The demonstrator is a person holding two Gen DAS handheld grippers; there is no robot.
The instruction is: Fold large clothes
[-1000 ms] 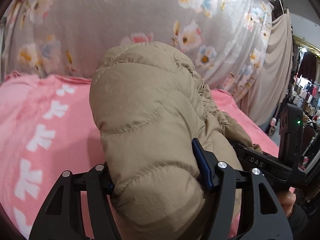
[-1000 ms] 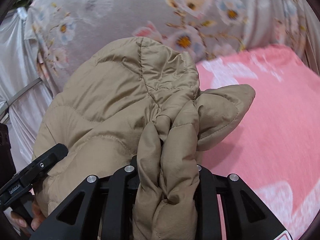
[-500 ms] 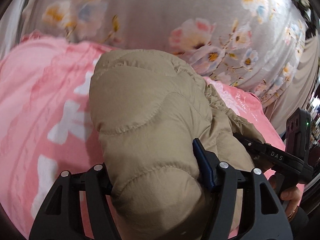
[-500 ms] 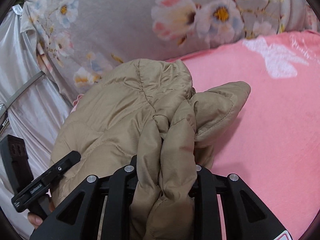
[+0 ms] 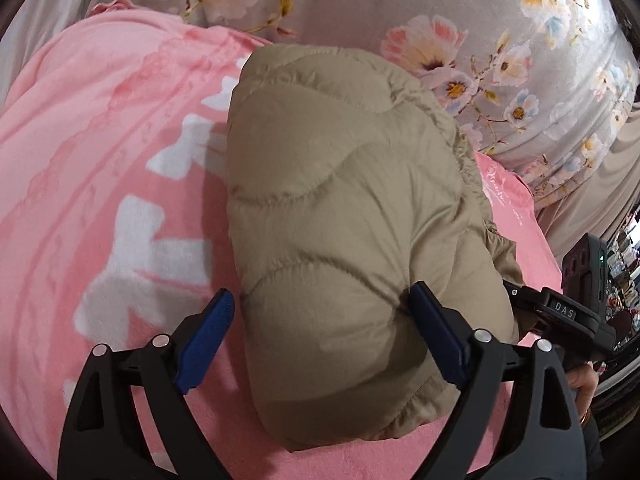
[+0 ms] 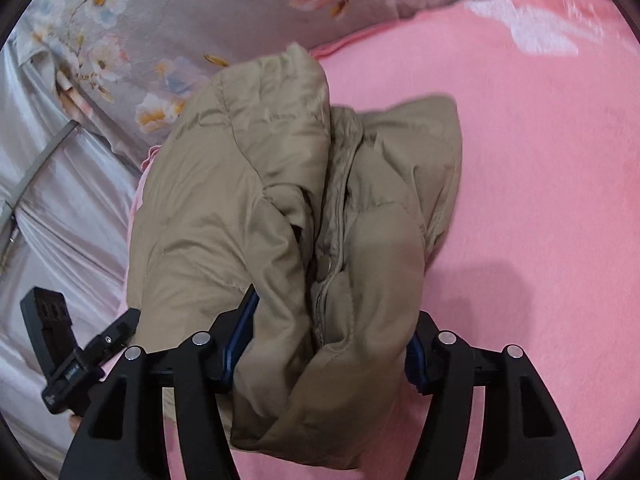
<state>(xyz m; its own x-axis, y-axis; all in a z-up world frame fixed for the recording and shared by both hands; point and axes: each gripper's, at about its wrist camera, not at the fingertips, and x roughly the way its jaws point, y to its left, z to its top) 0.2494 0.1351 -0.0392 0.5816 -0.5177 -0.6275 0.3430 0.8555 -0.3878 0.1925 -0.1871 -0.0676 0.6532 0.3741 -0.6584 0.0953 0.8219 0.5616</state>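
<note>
Because the tan quilted jacket (image 5: 344, 220) is already bundled into a thick, puffy roll, it sits low on the pink blanket (image 5: 100, 140) of the bed, where the bulk can rest instead of hanging. The left gripper (image 5: 320, 332) has its jaws spread wide, the blue pads (image 5: 204, 336) flanking the near end of the roll; the left one stands apart from the fabric, so nothing looks pinched. The right gripper (image 6: 320, 344) has jaws parted about as far, straddling the bunched layers and seam at the other end, pads at most lightly touching; I judge it is not clamping. Behind the jacket a grey floral cloth (image 5: 460, 20) rises as a backdrop, and silvery fabric (image 6: 52, 208) hangs at one side. Nothing lies on the blanket near the bundle.
</note>
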